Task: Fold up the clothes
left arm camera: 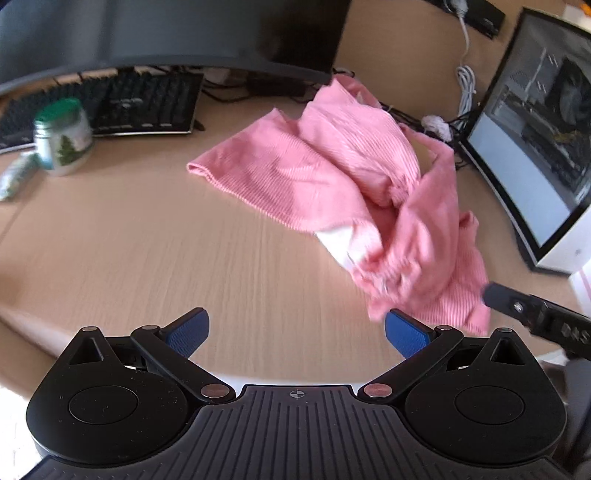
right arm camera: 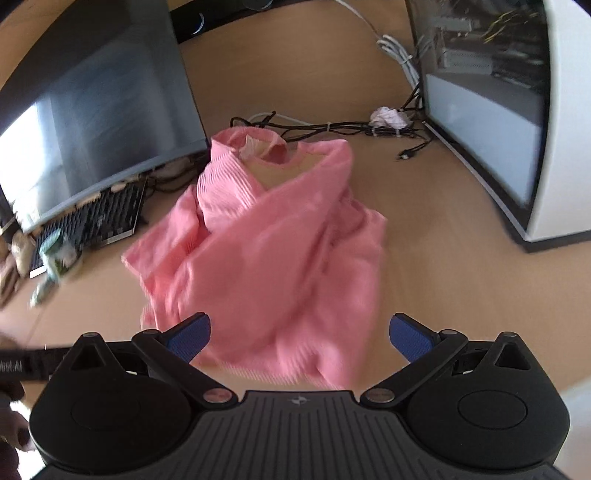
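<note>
While both feeds are a bit smeary, I can make out the crumpled pink ribbed-knit garment (left arm camera: 332, 173) lying in a heap on the light wood-grain desk (left arm camera: 147, 251), toward the right side of the left wrist view and nearly dead centre in the right wrist one (right arm camera: 266, 258). Nothing folded yet; it's bunched up, with the neck opening (right arm camera: 269, 151) at the far end, and a pale inner patch (left arm camera: 343, 240) showing near the front edge.

My left gripper (left arm camera: 295, 330) has its blue-padded fingers (left arm camera: 188, 328) spread wide over bare desk, nothing between them. The garment's near corner sits just beyond the right pad (left arm camera: 406, 332), but I can't tell whether it's touching.

My right gripper (right arm camera: 299, 332) is wide open too, and the near hem of the pink heap lies between its fingers from this camera's angle. It isn't pinched. The right gripper's black finger (left arm camera: 517, 306) also pokes into the left view, right at the garment's lower right edge.

Around it: a dark curved monitor (left arm camera: 166, 33) with a black keyboard (left arm camera: 144, 103) under it on the left, a green-lidded jar with a tree print (left arm camera: 62, 138) beside the keyboard, and a white glass-sided PC case (right arm camera: 517, 92) on the right with black cables (right arm camera: 332, 127) trailing behind the garment.
</note>
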